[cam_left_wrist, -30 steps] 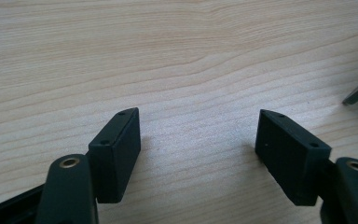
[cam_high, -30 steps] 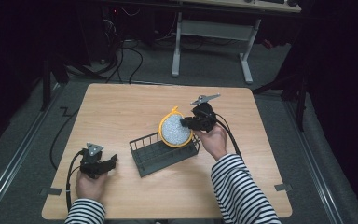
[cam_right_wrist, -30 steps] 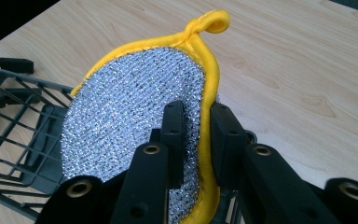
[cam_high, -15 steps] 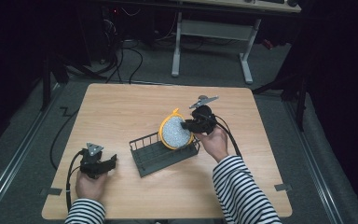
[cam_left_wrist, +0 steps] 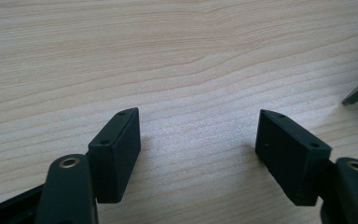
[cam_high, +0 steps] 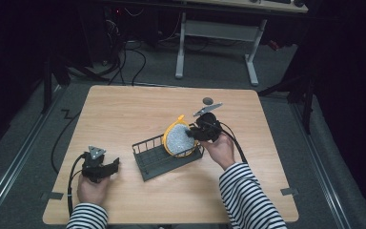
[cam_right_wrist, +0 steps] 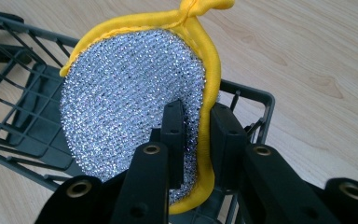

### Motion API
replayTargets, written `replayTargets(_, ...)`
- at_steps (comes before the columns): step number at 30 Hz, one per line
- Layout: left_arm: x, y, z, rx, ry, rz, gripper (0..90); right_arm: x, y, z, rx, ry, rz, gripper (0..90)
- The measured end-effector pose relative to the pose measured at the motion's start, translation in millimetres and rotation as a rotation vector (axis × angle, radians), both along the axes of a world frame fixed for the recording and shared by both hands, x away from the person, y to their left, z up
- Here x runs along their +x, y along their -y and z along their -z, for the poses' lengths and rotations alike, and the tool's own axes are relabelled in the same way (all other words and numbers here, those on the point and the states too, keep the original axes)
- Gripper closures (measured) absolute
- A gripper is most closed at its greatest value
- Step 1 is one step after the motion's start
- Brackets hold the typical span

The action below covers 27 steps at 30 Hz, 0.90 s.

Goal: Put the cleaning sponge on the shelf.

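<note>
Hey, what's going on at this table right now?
A person in striped sleeves holds a two-jaw gripper in each hand at a light wooden table. The right gripper is clamped on the edge of a round silver mesh scouring pad with a yellow fabric rim, holding it upright over the right end of a dark wire rack. The left gripper sits low over bare wood near the table's front left, jaws apart with nothing between them.

A fixed overhead camera looks forward and down across the whole wooden table [cam_high: 124,109]. 2 jaw-mounted cameras sit close: the left faces bare tabletop, the right looks down into the wire basket [cam_right_wrist: 23,116], also seen from above at the table's centre.
</note>
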State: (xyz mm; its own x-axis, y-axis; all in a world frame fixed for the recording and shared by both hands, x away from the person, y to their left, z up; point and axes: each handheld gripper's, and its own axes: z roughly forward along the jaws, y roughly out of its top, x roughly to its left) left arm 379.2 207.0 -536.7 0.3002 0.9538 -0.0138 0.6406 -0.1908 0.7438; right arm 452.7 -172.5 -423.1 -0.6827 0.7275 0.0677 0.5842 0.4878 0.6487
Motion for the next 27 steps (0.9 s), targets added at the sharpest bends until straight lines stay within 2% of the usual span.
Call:
replayTargets(6, 0.0, 0.0, 0.0, 0.000, 0.000, 0.000, 31.5, -3.6, -2.2, 0.0, -0.020, 0.023, -0.004, 77.1)
replayTargets(12, 0.0, 0.0, 0.0, 0.000, 0.000, 0.000, 31.5, -3.7, -2.2, 1.2, -0.023, 0.015, 0.001, 76.8)
replayTargets(16, 0.0, 0.0, 0.0, 0.000, 0.000, 0.000, 31.5, -4.3, -2.7, 1.2, -0.039, 0.025, -0.004, 76.0)
replayTargets(18, 0.0, -0.1, 0.0, 0.000, 0.000, 0.000, 31.4, -4.7, -2.6, 1.4, -0.046, 0.029, 0.002, 72.6)
replayTargets(20, 0.0, -0.2, 0.0, -0.002, 0.000, 0.000, 31.4, -4.8, -1.0, 1.0, -0.037, 0.031, 0.018, 64.3)
replayTargets(21, 0.0, -0.2, 0.0, -0.002, 0.000, 0.000, 31.4, -4.8, -1.0, 1.0, -0.037, 0.031, 0.018, 64.3)
replayTargets(24, 0.0, -0.2, 0.0, -0.001, -0.001, 0.000, 31.4, -5.8, 5.0, -2.8, 0.003, 0.034, 0.033, 51.4)
replayTargets(27, 0.0, -0.1, 0.0, -0.001, 0.000, 0.000, 31.4, -7.1, 8.3, -5.4, 0.017, 0.035, 0.038, 49.4)
